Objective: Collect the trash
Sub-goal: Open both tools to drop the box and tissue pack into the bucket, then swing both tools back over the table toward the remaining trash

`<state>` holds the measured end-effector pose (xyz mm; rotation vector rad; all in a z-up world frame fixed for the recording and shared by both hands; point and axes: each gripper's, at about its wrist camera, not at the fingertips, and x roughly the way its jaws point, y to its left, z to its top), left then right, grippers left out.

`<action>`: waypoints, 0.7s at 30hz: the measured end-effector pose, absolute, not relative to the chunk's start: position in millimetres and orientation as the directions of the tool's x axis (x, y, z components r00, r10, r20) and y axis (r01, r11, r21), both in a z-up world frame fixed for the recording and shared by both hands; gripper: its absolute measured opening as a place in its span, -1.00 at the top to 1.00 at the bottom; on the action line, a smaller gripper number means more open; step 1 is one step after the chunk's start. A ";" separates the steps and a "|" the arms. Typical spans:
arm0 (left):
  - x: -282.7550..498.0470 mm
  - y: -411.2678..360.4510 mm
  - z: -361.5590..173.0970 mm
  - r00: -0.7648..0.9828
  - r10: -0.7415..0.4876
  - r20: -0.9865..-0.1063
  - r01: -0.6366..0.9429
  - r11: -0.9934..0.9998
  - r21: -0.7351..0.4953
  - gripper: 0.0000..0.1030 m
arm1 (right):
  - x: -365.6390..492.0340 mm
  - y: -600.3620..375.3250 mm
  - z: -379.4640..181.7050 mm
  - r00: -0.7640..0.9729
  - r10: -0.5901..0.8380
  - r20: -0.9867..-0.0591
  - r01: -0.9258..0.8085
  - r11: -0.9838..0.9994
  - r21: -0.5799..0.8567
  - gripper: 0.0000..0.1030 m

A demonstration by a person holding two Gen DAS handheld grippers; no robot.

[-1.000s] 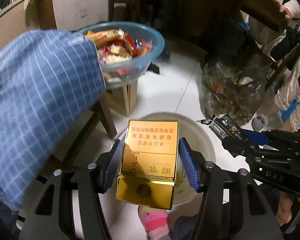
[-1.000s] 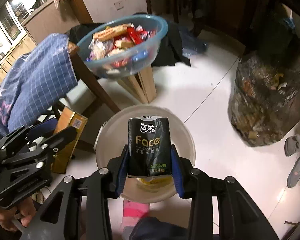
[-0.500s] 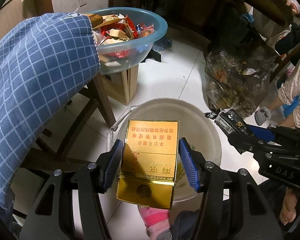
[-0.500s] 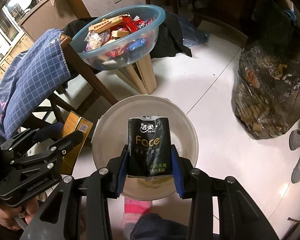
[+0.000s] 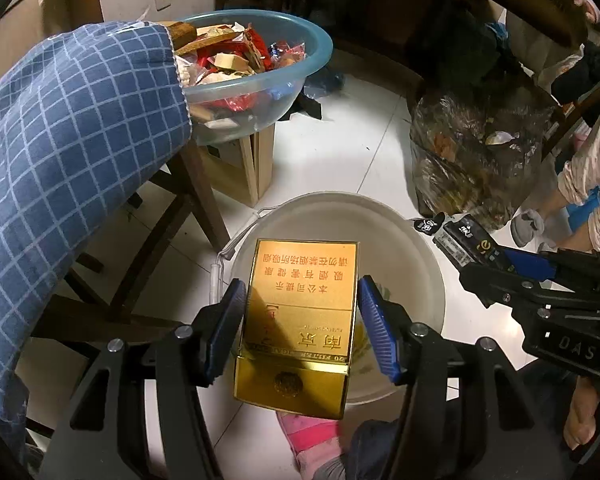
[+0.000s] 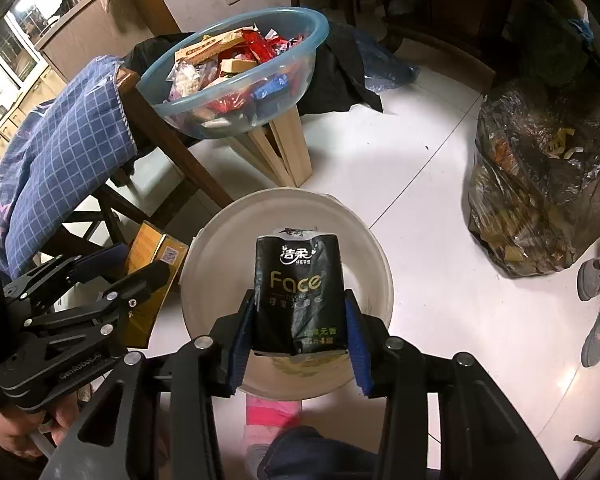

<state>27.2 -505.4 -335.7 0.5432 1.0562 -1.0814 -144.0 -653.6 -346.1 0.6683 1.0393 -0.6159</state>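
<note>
Steeply tilted over the bucket (image 6: pixel 380 272), left tool (image 5: pixel 300 322) grips gold box (image 5: pixel 300 312); right tool (image 6: pixel 299 322), opening, releases tissue pack (image 6: pixel 298 292).

The gold box (image 5: pixel 300 320) and tissue pack (image 6: pixel 298 296) hide much of the bucket's (image 6: pixel 220 248) inside.

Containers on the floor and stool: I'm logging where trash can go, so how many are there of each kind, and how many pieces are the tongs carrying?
White bucket: 1
Blue plastic basin of wrappers: 1
Full dark trash bag: 1
Gold cigarette box in the left tongs: 1
Black tissue pack between the right tongs: 1
Total: 5
</note>
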 end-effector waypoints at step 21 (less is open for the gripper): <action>31.7 -500.3 -327.4 0.102 -0.461 -0.882 0.898 0.425 -0.118 -0.67 | -158.8 -662.8 -325.6 0.413 -0.199 -0.889 0.752 0.626 0.209 -0.28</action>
